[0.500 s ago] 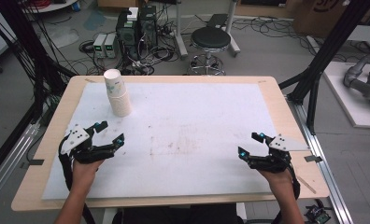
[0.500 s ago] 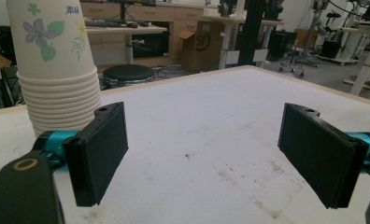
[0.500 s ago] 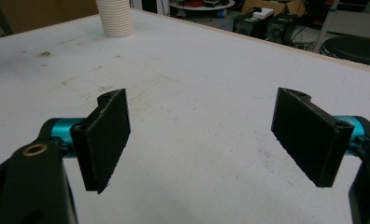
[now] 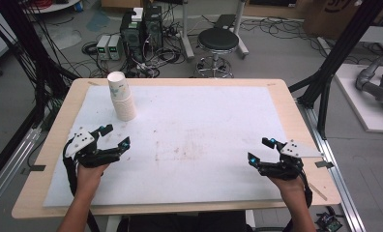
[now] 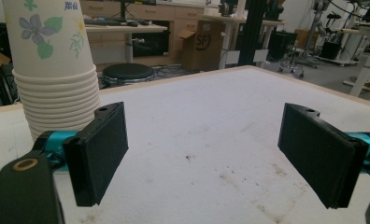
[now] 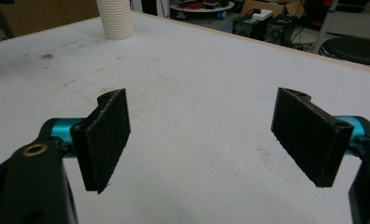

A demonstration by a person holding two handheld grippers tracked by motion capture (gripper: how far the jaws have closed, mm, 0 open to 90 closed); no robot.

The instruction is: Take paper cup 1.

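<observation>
While nothing is being held yet, the left gripper (image 4: 116, 136) is waiting at the near left of the table (image 4: 286, 104), with its jaws spread wide and nothing between them. It is sitting just near the stack of paper cups (image 4: 121, 95), which is standing upright at the far left on the white mat (image 4: 204, 130). From this spot the gripper looks ready to reach the cups, and I think that is why the hand is resting there.

In the left gripper view the stack (image 5: 54, 65) is rising just beyond the left-hand jaw, not touching it. Many cup rims are showing one under another, so the cups are sitting inside each other. The top cup has blue flowers on it, and its inside is looking empty from above.

The right gripper (image 4: 261, 151) is resting at the near right, well apart from the cups, with its jaws also spread and empty. It seems to be waiting its turn.
</observation>
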